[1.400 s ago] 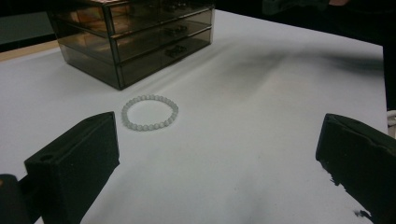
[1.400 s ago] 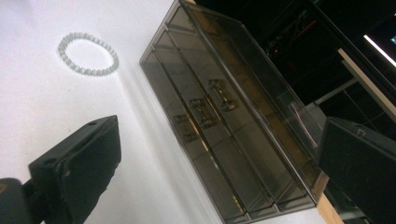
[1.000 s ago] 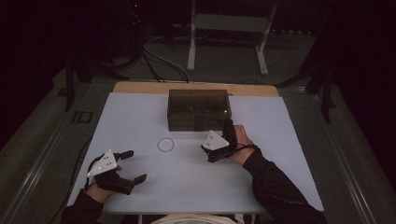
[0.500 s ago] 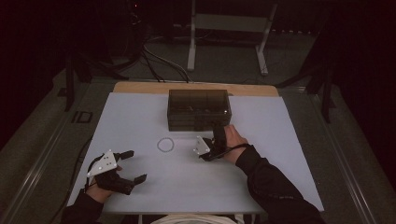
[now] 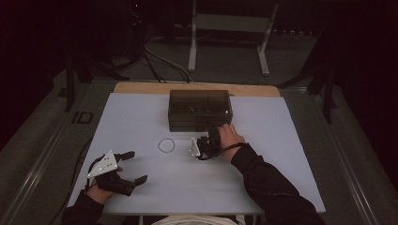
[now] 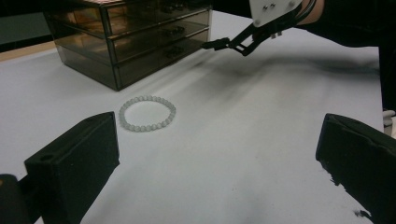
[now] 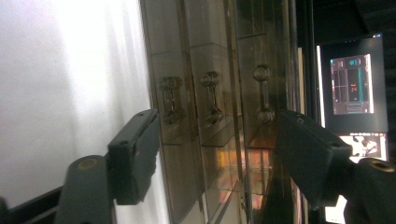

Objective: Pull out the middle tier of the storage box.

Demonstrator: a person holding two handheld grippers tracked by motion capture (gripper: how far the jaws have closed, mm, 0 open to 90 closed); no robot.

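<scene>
In the high view, the right gripper has its jaw tips lost against the dark front of the drawer box at frame centre, so contact cannot be judged. The box's contents are too dim to make out. In the left gripper view, the upper edge cuts off the box's top. In the right gripper view, the 3 drawer handles are blurred, and a screen at upper right is unreadable.
</scene>
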